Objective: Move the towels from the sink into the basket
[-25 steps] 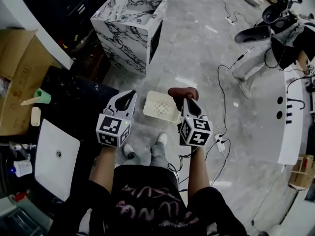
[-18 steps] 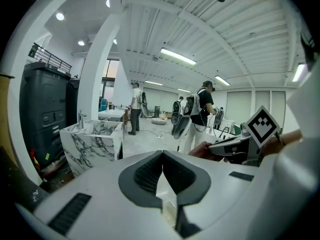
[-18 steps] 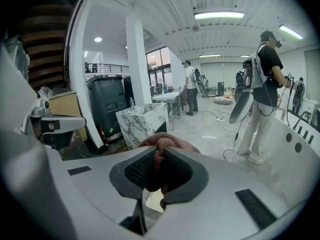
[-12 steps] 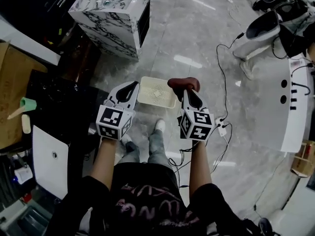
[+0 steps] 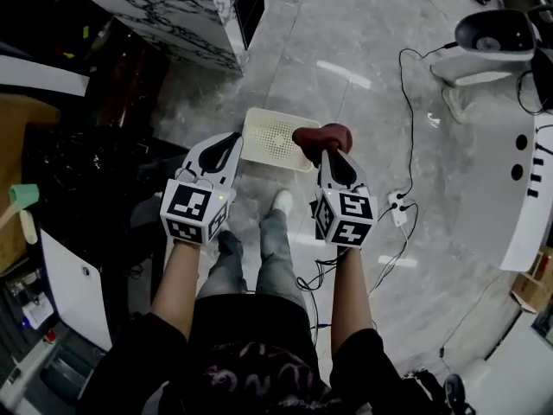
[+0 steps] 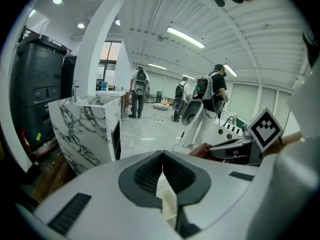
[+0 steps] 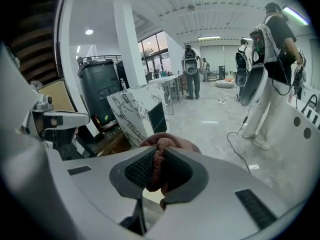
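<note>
Grey floor (image 5: 363, 41) below you has a white basket (image 5: 270, 137) on it. Your right gripper (image 5: 329, 152) squeezes a brown towel (image 5: 321, 135); your left gripper (image 5: 230, 140) is closed, empty

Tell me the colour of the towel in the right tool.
Reddish brown. The towel shows best in the right gripper view.
</note>
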A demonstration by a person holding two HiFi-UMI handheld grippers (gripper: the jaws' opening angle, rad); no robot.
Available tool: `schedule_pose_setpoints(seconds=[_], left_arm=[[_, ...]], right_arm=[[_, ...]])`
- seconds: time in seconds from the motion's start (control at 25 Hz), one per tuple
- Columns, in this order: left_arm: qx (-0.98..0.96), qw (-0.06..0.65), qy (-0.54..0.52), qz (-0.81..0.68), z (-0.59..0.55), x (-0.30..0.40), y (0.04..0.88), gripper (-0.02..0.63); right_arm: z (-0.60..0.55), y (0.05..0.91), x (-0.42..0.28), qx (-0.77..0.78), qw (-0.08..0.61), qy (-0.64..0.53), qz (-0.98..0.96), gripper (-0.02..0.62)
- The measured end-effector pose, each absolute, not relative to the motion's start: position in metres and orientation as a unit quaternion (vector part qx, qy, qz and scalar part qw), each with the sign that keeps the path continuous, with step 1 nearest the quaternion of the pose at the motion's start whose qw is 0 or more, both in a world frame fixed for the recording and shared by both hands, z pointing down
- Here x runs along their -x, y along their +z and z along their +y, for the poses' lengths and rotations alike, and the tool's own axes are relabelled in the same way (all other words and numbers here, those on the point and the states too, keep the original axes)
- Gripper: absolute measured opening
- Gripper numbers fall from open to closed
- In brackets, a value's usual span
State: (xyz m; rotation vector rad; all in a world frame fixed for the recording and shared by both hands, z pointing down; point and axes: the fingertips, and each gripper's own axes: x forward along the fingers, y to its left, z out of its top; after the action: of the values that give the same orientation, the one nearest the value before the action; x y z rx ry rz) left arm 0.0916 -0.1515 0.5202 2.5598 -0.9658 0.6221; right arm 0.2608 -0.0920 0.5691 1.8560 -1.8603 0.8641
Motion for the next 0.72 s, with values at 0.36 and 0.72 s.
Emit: schedule_pose_setpoints(seconds=[0.36,0.72], left_arm=[[-0.883,0.203,0.253,-0.34,-0.167,-0.104,0.631,0.015],[-0.864,0.23,0.303,-0.33,-0.161,-0.096,0.755,0.015]], right_arm=[[-0.105,0.68,-0.266,-0.641,0.196,0.354,-0.652,0.057],[-0.102,0.814,-0.277,-0.624,0.244,0.378,-0.639,0.057]])
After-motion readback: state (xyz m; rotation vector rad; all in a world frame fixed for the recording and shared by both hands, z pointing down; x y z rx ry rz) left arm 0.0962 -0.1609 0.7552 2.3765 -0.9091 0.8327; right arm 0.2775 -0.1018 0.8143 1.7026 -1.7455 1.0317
